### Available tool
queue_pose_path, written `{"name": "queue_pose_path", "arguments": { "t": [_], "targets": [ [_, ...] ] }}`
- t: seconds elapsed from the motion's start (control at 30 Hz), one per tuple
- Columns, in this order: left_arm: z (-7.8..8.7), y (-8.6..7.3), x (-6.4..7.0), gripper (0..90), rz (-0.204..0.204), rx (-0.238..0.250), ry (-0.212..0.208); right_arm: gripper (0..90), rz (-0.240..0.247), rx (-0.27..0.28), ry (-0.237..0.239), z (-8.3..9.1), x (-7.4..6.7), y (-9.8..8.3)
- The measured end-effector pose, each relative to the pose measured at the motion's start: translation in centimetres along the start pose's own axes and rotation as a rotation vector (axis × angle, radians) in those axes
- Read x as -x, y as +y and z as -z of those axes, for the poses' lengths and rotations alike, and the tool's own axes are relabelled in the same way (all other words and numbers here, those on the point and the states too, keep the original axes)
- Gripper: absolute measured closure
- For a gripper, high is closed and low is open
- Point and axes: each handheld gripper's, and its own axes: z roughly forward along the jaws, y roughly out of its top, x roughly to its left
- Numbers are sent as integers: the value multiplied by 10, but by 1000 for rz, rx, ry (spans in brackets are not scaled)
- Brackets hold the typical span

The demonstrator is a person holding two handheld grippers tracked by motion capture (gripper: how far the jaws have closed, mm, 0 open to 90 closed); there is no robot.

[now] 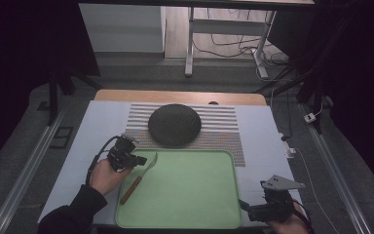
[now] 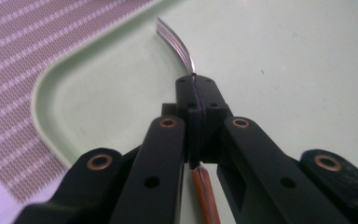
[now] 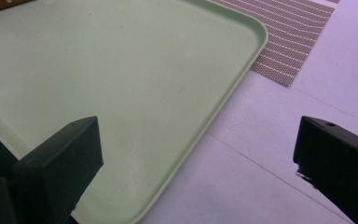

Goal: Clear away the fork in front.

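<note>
Left gripper [image 1: 137,159] sits over the near-left corner of the green tray [image 1: 199,214]; its fingers [image 2: 200,105] are clamped on a fork [image 1: 143,171] at the metal neck, between tines and handle; in the left gripper view the curved tines [image 2: 175,44] stick out past the fingertips, and the wooden handle [image 2: 206,193] shows below the closed fingers; in the high view the brown handle [image 1: 130,190] slants down and left inside the tray, toward its left rim; cannot tell whether the handle end touches the tray floor or hangs just above it; the person's left hand [image 1: 106,176] wraps the gripper body, dark sleeve coming in from the bottom edge.

Right gripper [image 1: 253,210] is at the near-right corner of the tray, just beside its right rim, over the white counter [image 1: 263,141]; fingers [image 3: 60,161] spread wide with nothing between them; the right gripper view looks across the tray corner [image 3: 256,28] and the counter.

Behind the tray a striped placemat [image 1: 224,124] lies on the counter, and a dark round mat [image 1: 174,125] rests on it, well apart from both grippers; tray far edge overlaps the placemat.
</note>
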Motion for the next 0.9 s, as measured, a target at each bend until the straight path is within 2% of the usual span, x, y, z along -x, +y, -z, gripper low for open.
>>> {"name": "queue_pose_path", "arguments": {
  "t": [0.13,0.47,0.7,0.9],
  "targets": [
    [-8,7,-3,886,-17,-5,10,0,4,-3,1,0,0,0],
    [-20,12,-6,886,-17,-20,-2,0,-2,-7,8,-1,1,0],
    [-24,13,0,886,-33,-24,-8,0,-3,-14,15,-1,1,0],
    [-26,15,11,886,-52,-18,-29,0,0,-22,17,-2,1,0]
  ]
}}
